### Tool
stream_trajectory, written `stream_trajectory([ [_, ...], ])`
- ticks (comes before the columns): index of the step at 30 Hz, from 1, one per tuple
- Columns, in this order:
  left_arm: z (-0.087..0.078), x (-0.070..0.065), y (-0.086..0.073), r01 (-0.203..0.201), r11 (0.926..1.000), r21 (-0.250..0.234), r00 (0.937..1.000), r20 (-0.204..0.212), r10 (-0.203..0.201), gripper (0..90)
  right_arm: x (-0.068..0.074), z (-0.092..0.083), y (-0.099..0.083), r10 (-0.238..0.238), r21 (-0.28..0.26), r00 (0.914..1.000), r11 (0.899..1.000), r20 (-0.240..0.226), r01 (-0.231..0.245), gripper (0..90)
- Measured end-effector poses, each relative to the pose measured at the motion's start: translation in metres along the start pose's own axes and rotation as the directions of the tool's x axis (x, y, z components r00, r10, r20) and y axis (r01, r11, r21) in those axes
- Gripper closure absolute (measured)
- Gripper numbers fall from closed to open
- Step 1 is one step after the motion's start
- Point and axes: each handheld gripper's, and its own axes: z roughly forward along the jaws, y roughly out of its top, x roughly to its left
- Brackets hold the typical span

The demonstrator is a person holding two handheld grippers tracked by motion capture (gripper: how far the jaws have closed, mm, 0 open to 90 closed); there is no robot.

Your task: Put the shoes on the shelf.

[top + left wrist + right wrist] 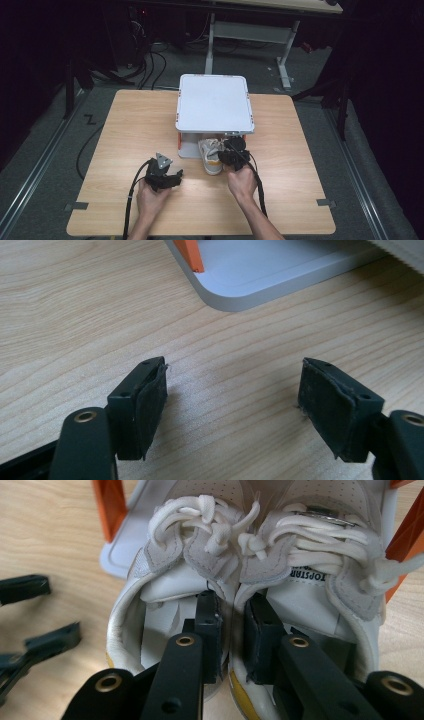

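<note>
Pinching both shoes' (235,605) inner walls together, the right gripper (232,630) carries the pair as one; at eight o'clock, the left gripper (232,405) idles, jaws apart.

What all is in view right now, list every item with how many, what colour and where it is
Table: one, light wood, centre of the high view.
Rack: one, white with orange posts, far middle of the table.
Sneakers: two, white with yellow soles, side by side, toes under the rack.
Desk frame: one, white legs, on the floor beyond the table.
Left gripper: one, black, jaws apart over bare wood, near left.
Right gripper: one, black, jaws pinching the sneakers' two inner walls together.
Hands: two, at the near edge, one on each gripper.
</note>
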Motion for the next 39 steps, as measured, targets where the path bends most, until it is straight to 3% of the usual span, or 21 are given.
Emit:
stream_trajectory([
  [9,0.0,0.0,0.0,0.007,1.0,-0.004,1.0,-0.001,-0.007,29.3,0.002,0.014,0.004,0.029,-0.027,0.9995,0.999,0.012,-0.028,77.9],
  [15,0.001,0.0,0.0,0.015,0.9999,-0.006,0.9999,-0.002,-0.015,29.7,0.007,0.021,0.003,0.017,-0.062,0.9991,0.998,0.039,-0.015,75.1],
  [20,0.002,0.003,0.004,0.021,0.9998,0.003,0.9997,-0.008,-0.021,32.9,0.007,0.025,0.001,0.009,-0.081,0.999,0.997,0.043,-0.006,66.6],
  [23,0.003,0.005,0.007,0.042,0.9991,-0.005,0.9991,0.005,-0.042,33.9,0.007,0.025,0.001,-0.011,-0.086,0.9974,0.996,0.071,0.017,56.3],
  [27,0.01,0.008,0.016,0.044,0.9987,0.026,0.999,0.007,-0.045,33.9,0.006,0.024,-0.001,-0.042,-0.094,0.9959,0.994,0.081,0.049,47.6],
  [32,0.015,0.011,0.028,0.072,0.9974,0.009,0.9973,0.012,-0.072,34.3,0.004,0.024,-0.003,-0.05,-0.09,0.9974,0.994,0.053,0.054,39.9],
  [34,0.016,0.014,0.03,0.113,0.9935,-0.018,0.9935,0.016,-0.113,36.6,0.002,0.023,-0.003,-0.043,-0.097,0.9986,0.994,0.032,0.046,36.6],
  [36,0.02,0.017,0.033,0.114,0.9934,0.011,0.9935,0.007,-0.114,36.0,-0.002,0.018,-0.004,-0.033,-0.136,0.9994,0.99,-0.005,0.032,32.8],
  [39,0.023,0.017,0.041,0.108,0.9941,0.005,0.9941,0.0,-0.108,36.3,-0.004,0.012,-0.003,-0.04,-0.167,0.9989,0.985,-0.026,0.035,28.9],
])
